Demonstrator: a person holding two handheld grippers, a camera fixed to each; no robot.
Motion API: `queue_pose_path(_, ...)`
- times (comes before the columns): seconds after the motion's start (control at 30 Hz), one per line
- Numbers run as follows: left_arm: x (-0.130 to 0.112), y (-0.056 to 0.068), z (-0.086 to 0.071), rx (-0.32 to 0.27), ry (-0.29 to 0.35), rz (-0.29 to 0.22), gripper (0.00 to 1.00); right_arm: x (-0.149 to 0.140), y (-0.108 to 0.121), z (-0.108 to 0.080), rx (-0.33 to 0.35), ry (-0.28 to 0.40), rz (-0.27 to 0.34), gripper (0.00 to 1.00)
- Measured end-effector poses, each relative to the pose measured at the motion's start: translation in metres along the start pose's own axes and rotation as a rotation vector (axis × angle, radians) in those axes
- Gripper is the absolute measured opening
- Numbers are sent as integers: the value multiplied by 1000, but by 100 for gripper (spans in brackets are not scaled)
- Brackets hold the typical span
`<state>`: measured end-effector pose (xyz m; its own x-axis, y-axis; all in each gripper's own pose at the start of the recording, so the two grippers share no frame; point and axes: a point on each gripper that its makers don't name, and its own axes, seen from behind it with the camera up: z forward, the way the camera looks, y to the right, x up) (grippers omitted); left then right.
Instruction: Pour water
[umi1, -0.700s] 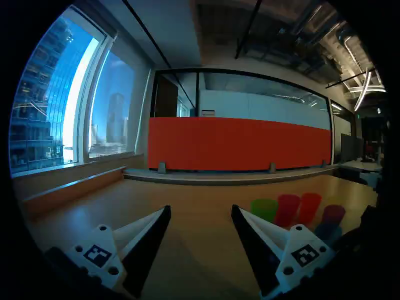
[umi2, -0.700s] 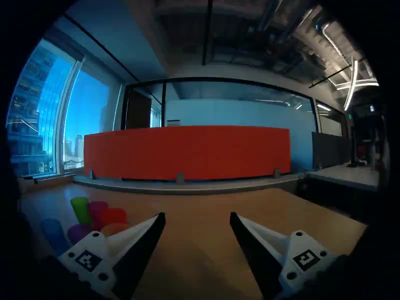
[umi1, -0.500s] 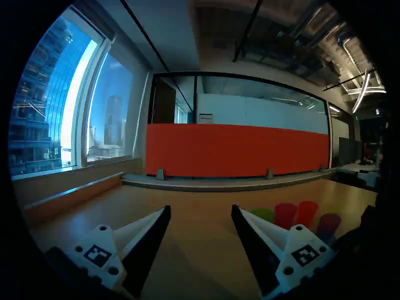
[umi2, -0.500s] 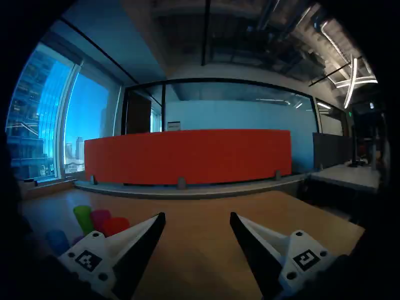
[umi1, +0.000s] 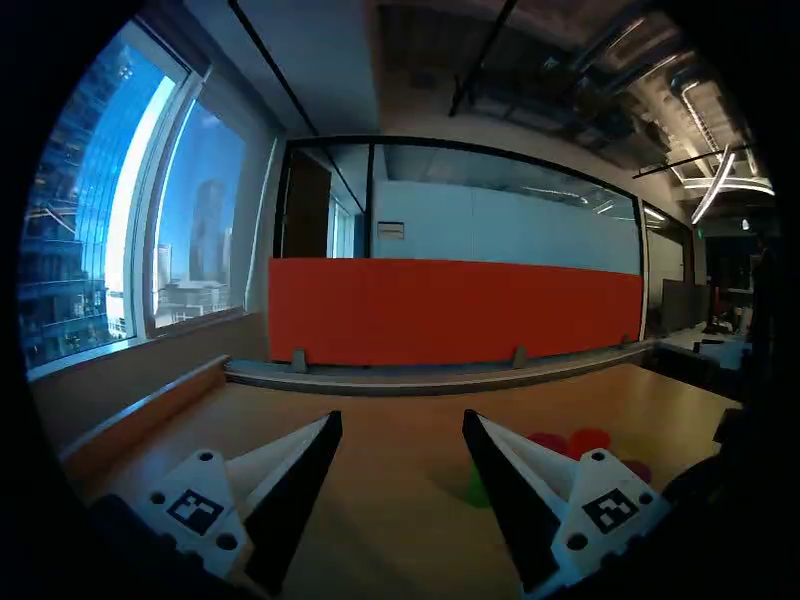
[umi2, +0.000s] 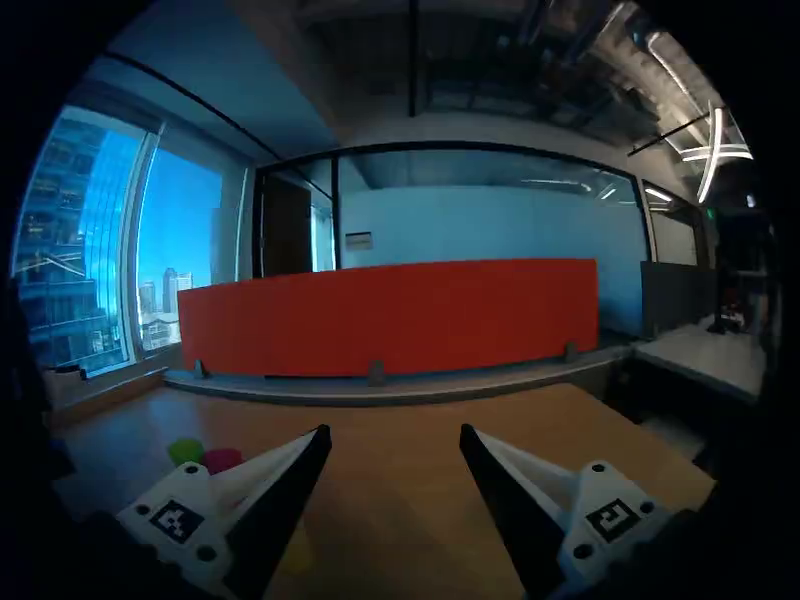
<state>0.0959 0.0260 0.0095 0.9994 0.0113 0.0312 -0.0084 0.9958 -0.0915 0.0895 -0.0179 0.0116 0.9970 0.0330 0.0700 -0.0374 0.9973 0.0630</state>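
Left gripper view, at a long table: your left gripper (umi1: 400, 420) hangs over the pale wooden tabletop (umi1: 400, 525), its two white, black-faced fingers (umi1: 290, 485) spread wide with nothing between them. The task's containers stand low on the right. A green plastic cup (umi1: 477, 490) peeps out from just behind the right-hand finger. Beyond it, the tops of a magenta plastic cup (umi1: 547, 440), a bright red plastic cup (umi1: 589, 438) and a purple plastic cup (umi1: 637, 468) cluster close together, partly hidden by that finger. You cannot tell from this low angle whether any of them holds water. A long orange partition panel (umi1: 450, 310) lines the table's far edge. A tall window (umi1: 100, 250) looking onto city towers runs along the left, and strip ceiling lights (umi1: 722, 185) glow at upper right.

Right gripper view, same table: your right gripper (umi2: 395, 432) is also parted wide and empty above the wood (umi2: 400, 540). The cups sit at lower left here, the green plastic cup (umi2: 185, 450) just beside the magenta plastic cup (umi2: 222, 459), both half hidden behind the left-hand finger (umi2: 270, 490). Their insides are out of sight. The orange partition panel (umi2: 400, 315) spans the background under a glass wall (umi2: 480, 215), the window (umi2: 80, 270) is at left, and a neighbouring grey desk (umi2: 710, 360) stands at right.
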Motion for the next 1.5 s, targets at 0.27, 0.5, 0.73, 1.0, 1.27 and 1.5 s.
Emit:
queue_pose_path(0.27,46,4,2,-20,15,37,90,33,-10,4,31,-7,-32,100)
queue_pose_path(0.5,77,5,3,-42,34,19,90,49,-17,5,48,-23,-59,100)
queue_pose_path(0.73,92,15,2,-88,28,0,90,72,-27,4,77,-3,-64,100)
queue_pose_path(1.0,99,28,1,-145,16,-10,90,81,-32,0,116,1,-54,100)
queue_pose_path(1.27,103,44,-3,-244,10,-8,90,80,-45,-8,212,-9,-73,100)
queue_pose_path(1.5,103,55,-8,-327,8,-9,89,89,-65,-17,333,17,-70,100)
